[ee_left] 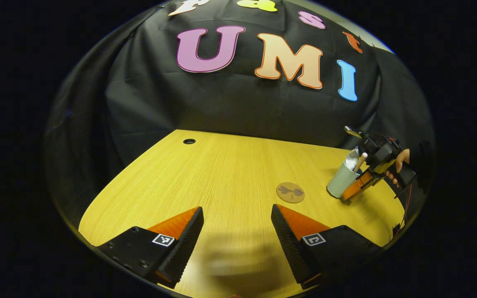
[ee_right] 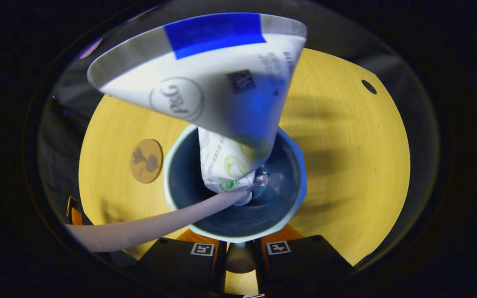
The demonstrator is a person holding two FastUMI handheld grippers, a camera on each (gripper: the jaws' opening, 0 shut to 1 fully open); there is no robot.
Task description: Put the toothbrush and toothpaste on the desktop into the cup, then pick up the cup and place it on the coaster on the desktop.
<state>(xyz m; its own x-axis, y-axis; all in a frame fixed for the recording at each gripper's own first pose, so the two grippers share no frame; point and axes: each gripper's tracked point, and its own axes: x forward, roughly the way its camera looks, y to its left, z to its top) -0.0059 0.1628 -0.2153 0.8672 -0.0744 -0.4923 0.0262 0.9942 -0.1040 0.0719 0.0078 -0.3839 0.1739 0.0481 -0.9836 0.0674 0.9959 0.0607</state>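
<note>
Yellow wood-grain worktop (ee_left: 222,174) carries the whole scene. The cup (ee_right: 233,231) stands directly ahead of the right claw (ee_right: 238,248), its near rim between that claw's two fingers, which sit close together. From the right gripper view the fingers appear to pinch the cup's wall at the rim, one inside and one outside; I judge this a grip on the cup, though the contact itself is partly hidden. In the left gripper view the cup (ee_left: 342,180) looks tilted, and I cannot tell whether its base rests on the worktop.

Contents: the toothpaste (ee_right: 205,82) stands in the cup, cap end down, its flat crimped end rising toward the camera. The toothbrush (ee_right: 155,225) leans inside too, handle projecting over the rim to the left of the right claw.

The coaster (ee_right: 146,160) lies bare on the worktop just beyond and left of the cup, apart from it. From the left claw (ee_left: 236,236) it (ee_left: 290,192) sits ahead and slightly right.

The left claw hovers over the worktop with jaws wide and nothing between them.

Assessment: loading of both items appears complete. Outstanding: carrying the cup onto the coaster and releasing it.
</note>
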